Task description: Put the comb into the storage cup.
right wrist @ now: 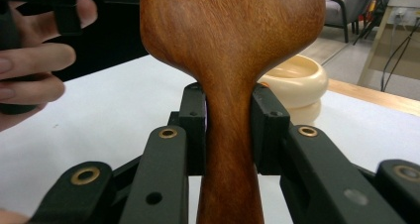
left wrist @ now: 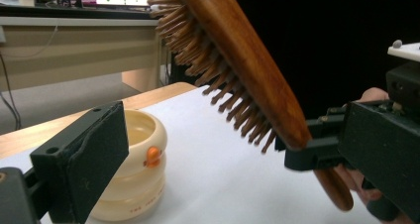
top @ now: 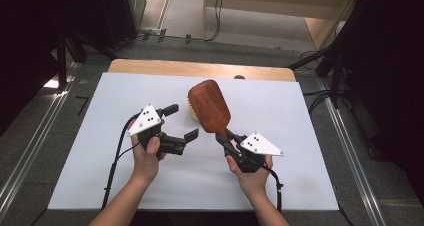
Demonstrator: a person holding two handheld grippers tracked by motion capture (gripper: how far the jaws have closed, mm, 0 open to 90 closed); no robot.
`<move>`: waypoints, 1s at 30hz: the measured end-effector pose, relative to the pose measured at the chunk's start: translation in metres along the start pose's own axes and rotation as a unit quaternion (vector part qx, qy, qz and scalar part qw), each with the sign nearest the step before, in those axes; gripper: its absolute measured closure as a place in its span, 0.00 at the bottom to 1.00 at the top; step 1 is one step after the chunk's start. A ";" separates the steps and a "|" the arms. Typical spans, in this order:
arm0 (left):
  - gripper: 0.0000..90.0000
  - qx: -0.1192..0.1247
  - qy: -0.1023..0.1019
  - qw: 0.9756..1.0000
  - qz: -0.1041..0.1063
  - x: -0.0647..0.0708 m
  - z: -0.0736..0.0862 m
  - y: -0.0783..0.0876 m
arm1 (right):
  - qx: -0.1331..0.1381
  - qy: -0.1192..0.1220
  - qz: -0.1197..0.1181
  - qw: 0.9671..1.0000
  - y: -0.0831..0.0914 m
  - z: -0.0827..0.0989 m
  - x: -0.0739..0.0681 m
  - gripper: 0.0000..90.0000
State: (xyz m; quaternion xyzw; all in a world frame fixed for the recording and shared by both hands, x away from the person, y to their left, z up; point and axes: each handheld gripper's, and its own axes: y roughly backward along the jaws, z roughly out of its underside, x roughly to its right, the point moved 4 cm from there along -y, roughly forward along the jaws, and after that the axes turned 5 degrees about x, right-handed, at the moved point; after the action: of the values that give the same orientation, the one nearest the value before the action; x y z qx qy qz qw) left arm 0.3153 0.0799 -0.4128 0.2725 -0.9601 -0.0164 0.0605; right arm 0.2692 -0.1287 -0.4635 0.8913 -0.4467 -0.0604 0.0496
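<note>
High view: right gripper (top: 223, 137) clamps hairbrush (top: 210, 106) handle; left gripper (top: 181, 121) open, empty

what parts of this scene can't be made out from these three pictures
- Cream ringed plastic cup: in the high view the reddish-brown wooden paddle hairbrush covers most of it.
- Small lettering low on the cup: too small to read in the left gripper view.
- Brush bristles: hidden in the right gripper view, which faces the smooth back.
- Left gripper: its second finger is cut off in the left gripper view.
</note>
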 end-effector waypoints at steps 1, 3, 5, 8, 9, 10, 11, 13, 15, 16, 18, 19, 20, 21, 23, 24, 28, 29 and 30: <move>0.00 0.001 0.001 1.000 0.002 0.001 -0.001 -0.002 | 0.000 0.001 -0.002 1.000 -0.001 0.000 -0.002 0.78; 0.00 0.004 0.001 1.000 0.003 0.003 -0.002 -0.004 | -0.002 0.000 -0.004 1.000 -0.001 0.000 -0.004 0.78; 0.00 0.004 0.004 1.000 0.006 0.004 -0.003 -0.007 | 0.000 0.006 -0.006 1.000 -0.001 0.000 -0.006 0.78; 0.00 0.000 0.003 1.000 0.007 0.006 -0.004 -0.011 | 0.001 0.007 -0.010 1.000 -0.002 0.000 -0.009 0.78; 0.00 -0.001 0.004 1.000 0.009 0.006 -0.004 -0.012 | 0.001 0.006 -0.011 1.000 -0.002 0.000 -0.010 0.78; 0.00 -0.001 0.005 1.000 0.010 0.007 -0.005 -0.013 | 0.001 0.006 -0.013 1.000 -0.002 0.000 -0.011 0.78; 0.00 -0.002 0.007 1.000 0.009 0.007 -0.005 -0.015 | 0.003 0.008 -0.013 1.000 -0.002 0.000 -0.012 0.78; 0.00 -0.004 0.013 1.000 0.007 0.006 -0.006 -0.017 | 0.004 0.008 -0.015 1.000 -0.003 0.000 -0.013 0.78; 0.00 -0.006 0.020 1.000 0.007 0.006 -0.006 -0.020 | 0.005 0.009 -0.018 1.000 -0.003 0.000 -0.015 0.78; 0.00 -0.008 0.022 1.000 0.007 0.006 -0.006 -0.021 | 0.006 0.010 -0.019 1.000 -0.003 0.000 -0.016 0.78; 0.00 -0.012 0.032 0.999 0.007 0.006 -0.006 -0.023 | 0.006 0.010 -0.024 1.000 -0.003 0.000 -0.020 0.78; 0.00 -0.013 0.037 0.999 0.012 0.007 -0.006 -0.024 | 0.006 0.010 -0.024 1.000 -0.003 0.000 -0.020 0.78; 0.00 -0.013 0.039 0.999 0.013 0.008 -0.006 -0.026 | 0.006 0.013 -0.024 1.000 -0.003 -0.001 -0.021 0.78; 0.00 -0.015 0.038 0.999 0.010 0.008 -0.006 -0.027 | 0.008 0.015 -0.025 1.000 -0.003 -0.001 -0.021 0.78; 0.07 -0.015 0.040 0.999 0.004 0.010 -0.006 -0.029 | 0.008 0.012 -0.027 1.000 -0.003 -0.001 -0.023 0.78; 0.08 -0.015 0.043 0.999 0.003 0.011 -0.006 -0.030 | 0.007 0.011 -0.029 1.000 -0.003 -0.001 -0.025 0.78; 0.09 -0.016 0.049 0.999 0.000 0.011 -0.006 -0.032 | 0.007 0.014 -0.031 0.999 -0.004 -0.001 -0.028 0.78; 0.13 -0.014 0.051 0.999 -0.001 0.011 -0.006 -0.033 | 0.007 0.014 -0.031 0.999 -0.004 -0.001 -0.028 0.78; 0.16 -0.013 0.053 0.998 -0.006 0.012 -0.007 -0.033 | 0.008 0.017 -0.030 0.999 -0.005 0.000 -0.029 0.78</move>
State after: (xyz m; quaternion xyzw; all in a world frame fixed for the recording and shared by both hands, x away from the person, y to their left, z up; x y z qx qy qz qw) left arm 0.3233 0.0462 -0.4068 0.2780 -0.9536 -0.0149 0.1148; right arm 0.2558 -0.1028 -0.4620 0.9057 -0.4190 -0.0436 0.0482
